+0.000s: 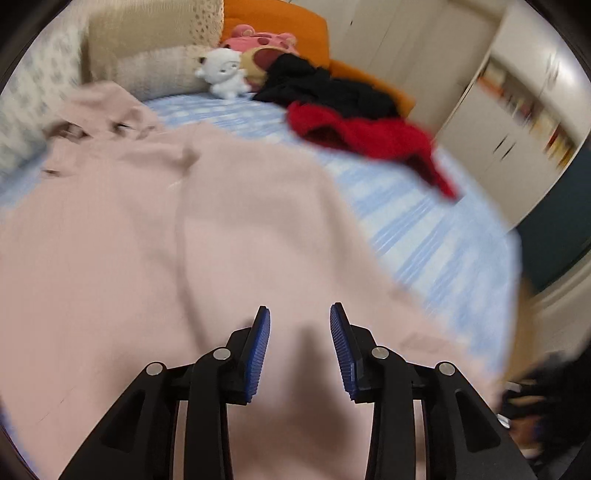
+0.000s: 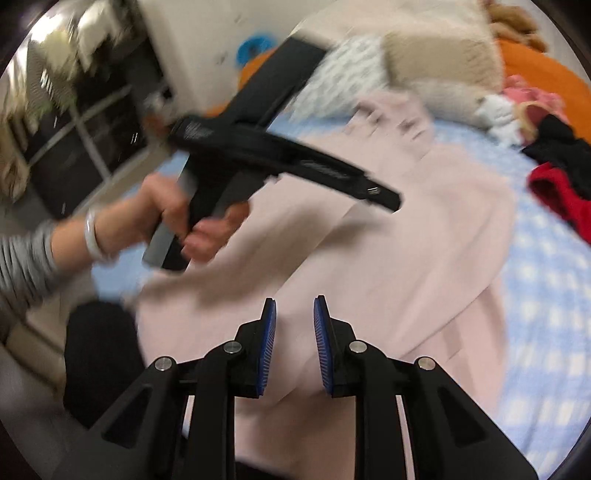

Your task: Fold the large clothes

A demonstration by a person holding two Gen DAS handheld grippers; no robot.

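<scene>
A big pale pink garment [image 1: 155, 229] lies spread across the bed, over a blue-and-white checked sheet [image 1: 413, 221], and it fills most of what both wrist cameras see. In the left wrist view its collar end sits up around ten o'clock, near a beige pillow [image 1: 147, 48], and the cloth runs down past six o'clock under the tool.

The left gripper [image 1: 300, 328] hovers over the pink cloth with its blue ribbed pads [image 1: 258, 354] set well apart and nothing between them. The right gripper [image 2: 294, 325] is likewise above the garment, its fingers parted somewhat narrower, and it grips nothing either.

From the right wrist camera the left hand [image 2: 173, 221] shows at about nine o'clock, wrapped round the black handle of its tool, with a pale bangle [image 2: 91, 236] at the wrist and a striped sleeve [image 2: 26, 258] behind it. That view is smeared with motion blur.

Toward one o'clock in the left view a red garment [image 1: 369, 136] lies crumpled on the sheet, touching a black garment [image 1: 325, 88] heaped just behind it. A white plush toy [image 1: 223, 74] sits at twelve o'clock beside a pink plush [image 1: 266, 40], with an orange cushion [image 1: 280, 22] behind them. White cupboards [image 1: 491, 122] stand off at two o'clock
</scene>
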